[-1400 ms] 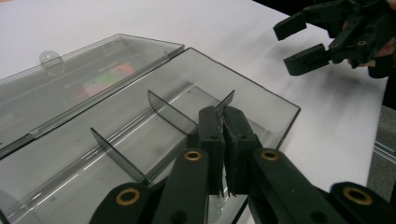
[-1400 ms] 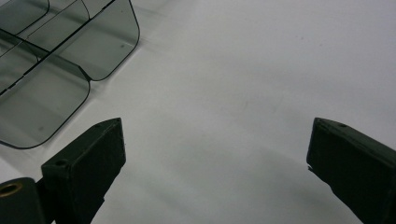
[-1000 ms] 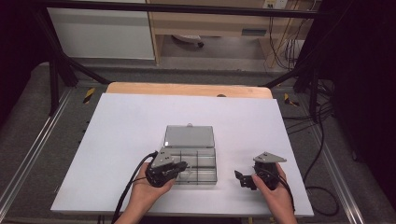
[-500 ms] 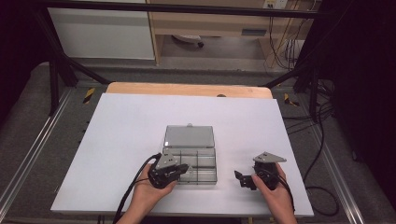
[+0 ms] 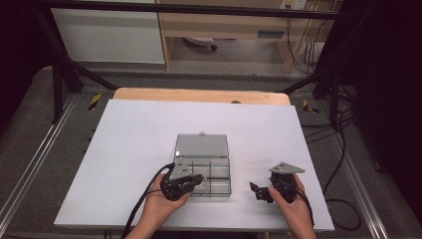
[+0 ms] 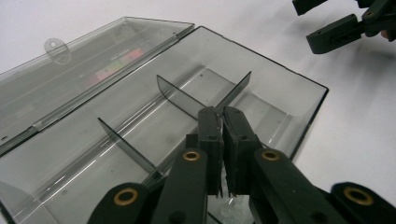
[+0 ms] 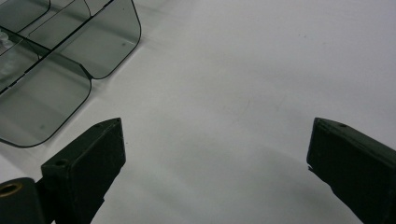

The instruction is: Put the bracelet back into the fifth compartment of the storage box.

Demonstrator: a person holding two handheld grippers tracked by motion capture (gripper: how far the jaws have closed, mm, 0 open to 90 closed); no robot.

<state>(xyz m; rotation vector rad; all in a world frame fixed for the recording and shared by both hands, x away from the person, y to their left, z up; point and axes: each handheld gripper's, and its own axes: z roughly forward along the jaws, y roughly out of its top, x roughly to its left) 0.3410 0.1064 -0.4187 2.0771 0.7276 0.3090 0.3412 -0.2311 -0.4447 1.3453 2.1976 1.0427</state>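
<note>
We see the left gripper [image 6: 223, 116] clenched, perhaps pinching a divider, over the smoky clear plastic compartment box [image 6: 289, 93]; right gripper [image 7: 215, 163] gapes wide.

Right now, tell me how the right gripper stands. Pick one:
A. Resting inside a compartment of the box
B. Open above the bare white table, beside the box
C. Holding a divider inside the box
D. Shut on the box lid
B: the right gripper has its jaws spread wide with nothing between them but the white table, and the clear plastic box lies off to its side.
</note>
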